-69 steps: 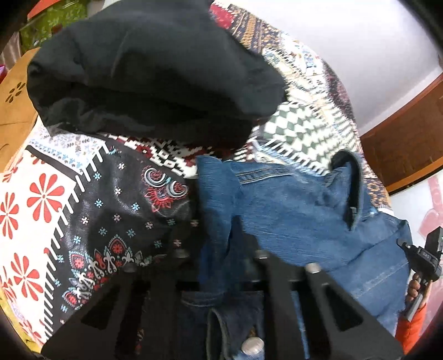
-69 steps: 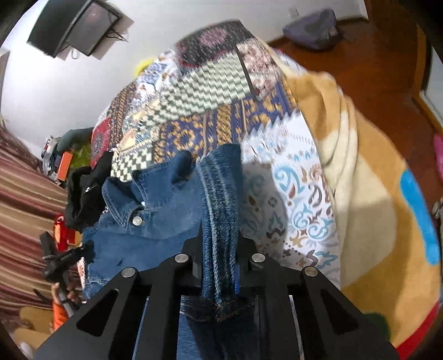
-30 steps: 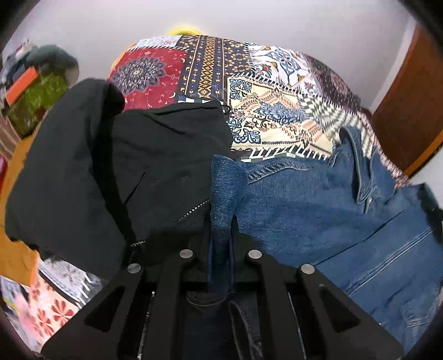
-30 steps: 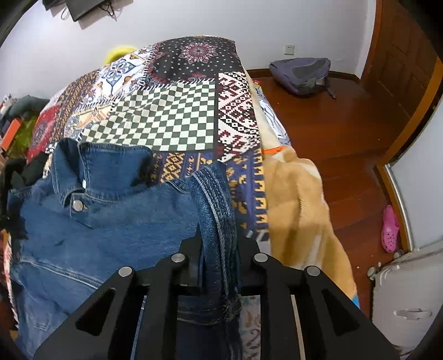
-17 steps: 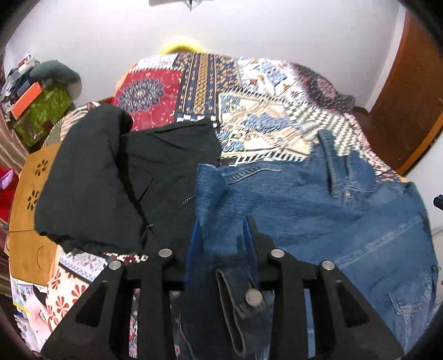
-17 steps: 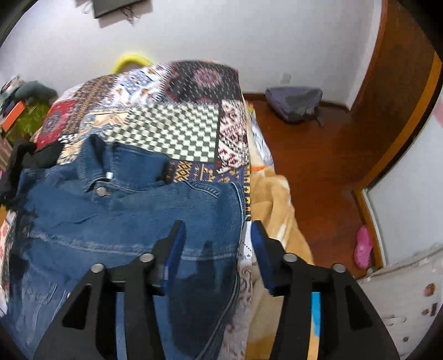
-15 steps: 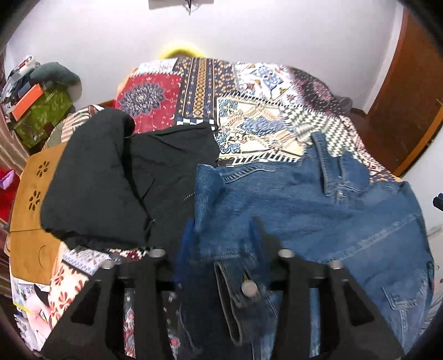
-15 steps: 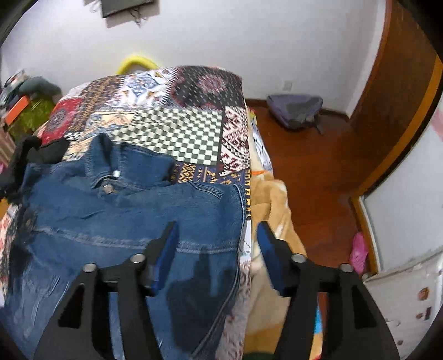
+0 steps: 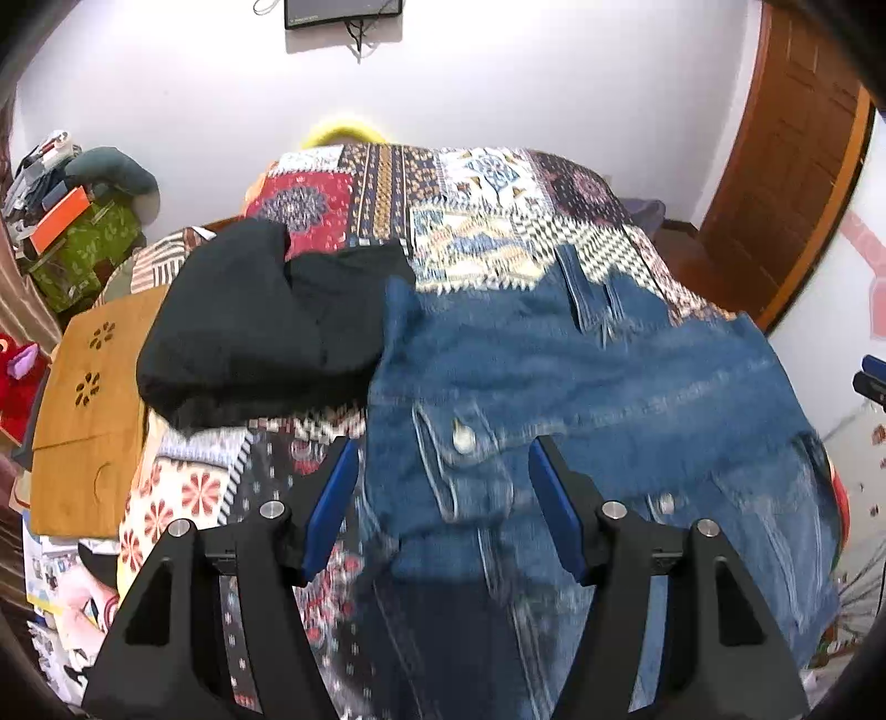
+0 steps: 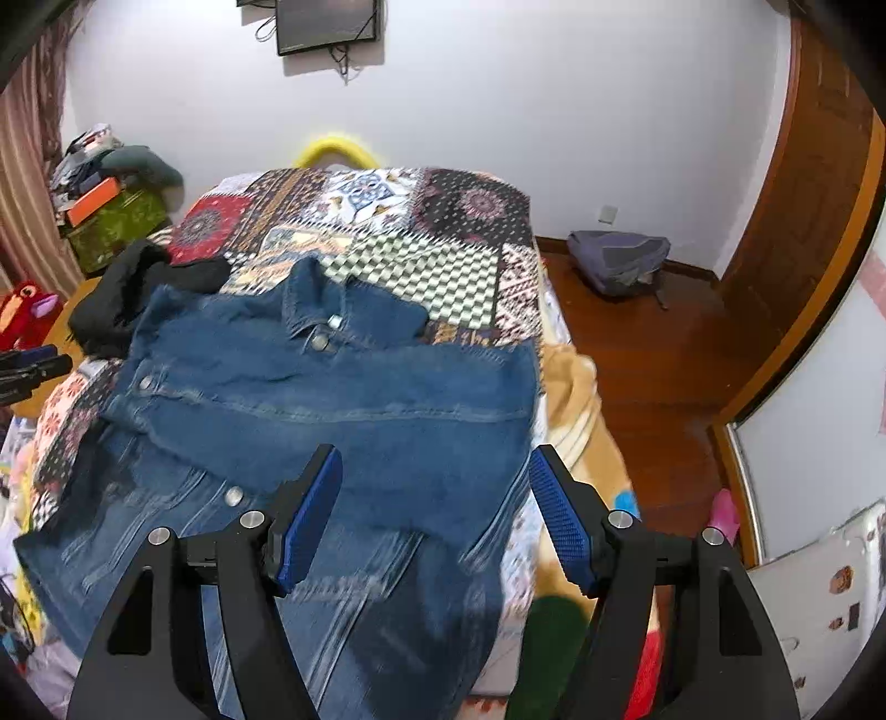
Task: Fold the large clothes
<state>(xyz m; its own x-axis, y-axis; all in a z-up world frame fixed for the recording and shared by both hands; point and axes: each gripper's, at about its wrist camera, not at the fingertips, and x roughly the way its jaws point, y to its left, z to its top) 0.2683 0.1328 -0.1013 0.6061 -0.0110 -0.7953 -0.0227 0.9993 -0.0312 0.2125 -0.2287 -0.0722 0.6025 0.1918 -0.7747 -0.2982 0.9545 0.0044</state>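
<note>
Above denim jacket (image 10: 343,399) | left tool (image 9: 443,498), right tool (image 10: 434,509) angled down | jaws just opened, empty

We see a bed (image 10: 454,221) under a patchwork spread, its head against a white wall (image 10: 498,99). Above the bed's head hangs a dark screen (image 10: 326,25) with dangling cables. To the right of the bed lies reddish wooden floor (image 10: 653,360), with a grey backpack (image 10: 617,260) by the wall and a brown wooden door (image 10: 819,183) beyond.
</note>
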